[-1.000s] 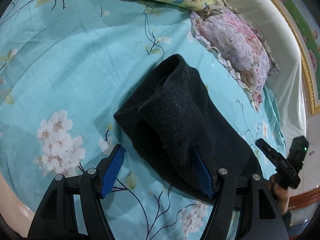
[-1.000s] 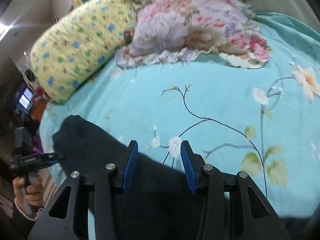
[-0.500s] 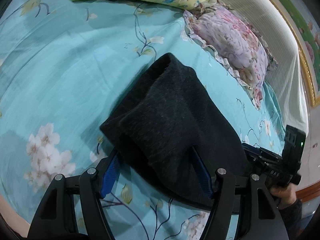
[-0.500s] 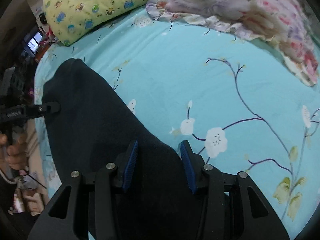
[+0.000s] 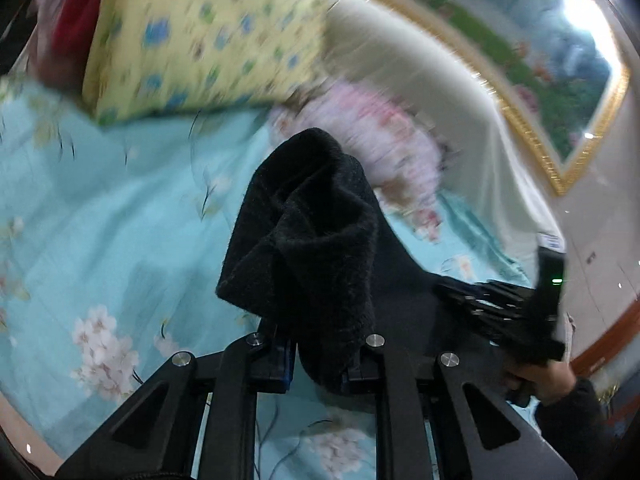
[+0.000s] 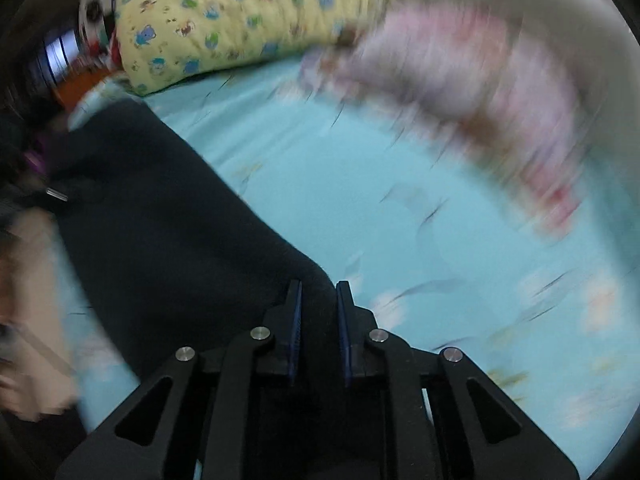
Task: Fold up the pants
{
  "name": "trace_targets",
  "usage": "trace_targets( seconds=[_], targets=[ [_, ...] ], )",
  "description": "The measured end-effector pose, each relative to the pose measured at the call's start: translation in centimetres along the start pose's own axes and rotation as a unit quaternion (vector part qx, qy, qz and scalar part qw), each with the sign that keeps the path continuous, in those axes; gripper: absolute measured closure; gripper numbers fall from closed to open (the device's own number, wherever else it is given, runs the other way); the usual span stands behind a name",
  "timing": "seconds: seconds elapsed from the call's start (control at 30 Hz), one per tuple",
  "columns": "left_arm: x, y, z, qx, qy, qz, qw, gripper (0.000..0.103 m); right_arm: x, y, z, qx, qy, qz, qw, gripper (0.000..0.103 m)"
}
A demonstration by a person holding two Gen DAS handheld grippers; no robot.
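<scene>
The black fleece pants (image 5: pixel 320 240) lie on the turquoise flowered bed sheet (image 5: pixel 100 220). My left gripper (image 5: pixel 320 356) is shut on a bunched fold of the pants and holds it raised off the bed, so the cloth hides the fingertips. In the right wrist view the pants (image 6: pixel 160 208) stretch away to the left, and my right gripper (image 6: pixel 318 300) is shut on their near edge. The right gripper also shows in the left wrist view (image 5: pixel 500 312) at the far end of the pants.
A yellow patterned pillow (image 5: pixel 200 40) and a pink floral pillow (image 5: pixel 384 144) lie at the head of the bed, against a white headboard (image 5: pixel 440 100). A gold-framed picture (image 5: pixel 560 60) hangs above. Both views are motion-blurred.
Both grippers have shut on the pants. The left one has lifted its fold off the sheet and tilted up toward the pillows. The right one closed on the near edge.
</scene>
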State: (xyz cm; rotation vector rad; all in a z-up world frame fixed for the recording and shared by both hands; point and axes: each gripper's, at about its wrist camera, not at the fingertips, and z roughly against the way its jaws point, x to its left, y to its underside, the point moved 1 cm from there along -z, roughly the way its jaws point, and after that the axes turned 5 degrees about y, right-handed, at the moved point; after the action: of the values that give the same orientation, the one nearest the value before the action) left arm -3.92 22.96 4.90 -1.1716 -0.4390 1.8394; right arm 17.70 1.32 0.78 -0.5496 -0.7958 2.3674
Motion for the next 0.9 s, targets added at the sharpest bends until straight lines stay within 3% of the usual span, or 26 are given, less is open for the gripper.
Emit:
trace_targets(
  seconds=[0.1,0.33,0.4,0.47,0.63,0.9],
  targets=[
    [0.2,0.0,0.6,-0.003,-0.004,-0.013,0.9999,0.088,0.5,-0.2,0.6,-0.022,0.013,-0.009,1.0,0.087],
    [4.4,1.8,-2.7,0.051,-0.05,-0.023,0.9972,0.087,2.5,1.1,-3.0,0.004,0.009,-0.036,0.999,0.086],
    [4.9,2.2,-3.3,0.065,-0.062,-0.026,0.9956,0.084,2.4,1.4,-3.5,0.005,0.004,-0.056,0.998,0.08],
    [5.1,2.7,-3.5,0.076,-0.083,-0.03,0.9932,0.073,2.4,1.8,-3.5,0.01,0.002,-0.074,0.997,0.072],
    [5.6,2.3,-0.8,0.039,-0.12,-0.017,0.9919,0.053,0.7,2.9,-0.7,-0.006,0.0,-0.12,0.993,0.069],
    [1.4,0.2,1.3,0.006,-0.091,-0.047,0.9948,0.047,-3.5,8.4,3.9,-0.02,-0.03,-0.24,0.97,0.061]
  ],
)
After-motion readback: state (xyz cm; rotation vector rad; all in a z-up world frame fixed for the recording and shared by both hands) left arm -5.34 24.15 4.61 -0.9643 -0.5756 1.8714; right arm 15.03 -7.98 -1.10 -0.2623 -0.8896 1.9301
